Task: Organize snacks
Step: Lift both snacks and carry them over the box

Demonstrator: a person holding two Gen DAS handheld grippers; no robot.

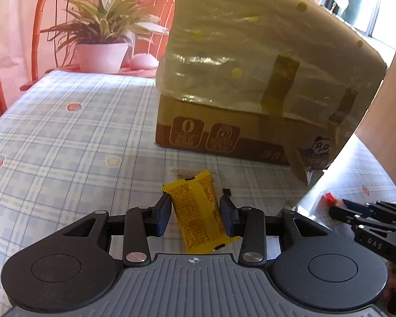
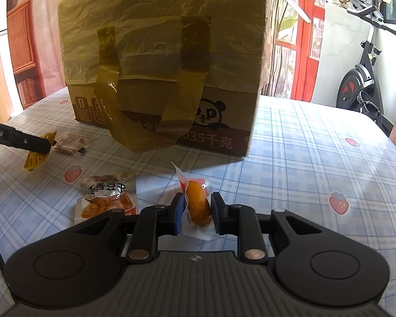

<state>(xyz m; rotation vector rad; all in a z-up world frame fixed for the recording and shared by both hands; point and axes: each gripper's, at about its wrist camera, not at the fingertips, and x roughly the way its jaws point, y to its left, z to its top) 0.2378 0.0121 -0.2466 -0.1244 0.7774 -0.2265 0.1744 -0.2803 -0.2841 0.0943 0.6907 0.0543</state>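
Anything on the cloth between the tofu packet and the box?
No. In the right wrist view, only bare tablecloth lies between the tofu packet and the box; the box liner's handle loop hangs above it.

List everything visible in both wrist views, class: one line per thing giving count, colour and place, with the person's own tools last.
cardboard box: one, brown, lined with a yellowish plastic bag, on the tablecloth behind the snacks
yellow snack packet: one, between the left gripper's pads
clear packet with orange snack: one, between the right gripper's pads
tofu snack pouch: one, silver-orange, lying left of the right gripper
small brown packet: one, near the box
potted plant: one, green, far edge
exercise bike: one, black, background
left gripper: shut on yellow packet
right gripper: shut on orange snack
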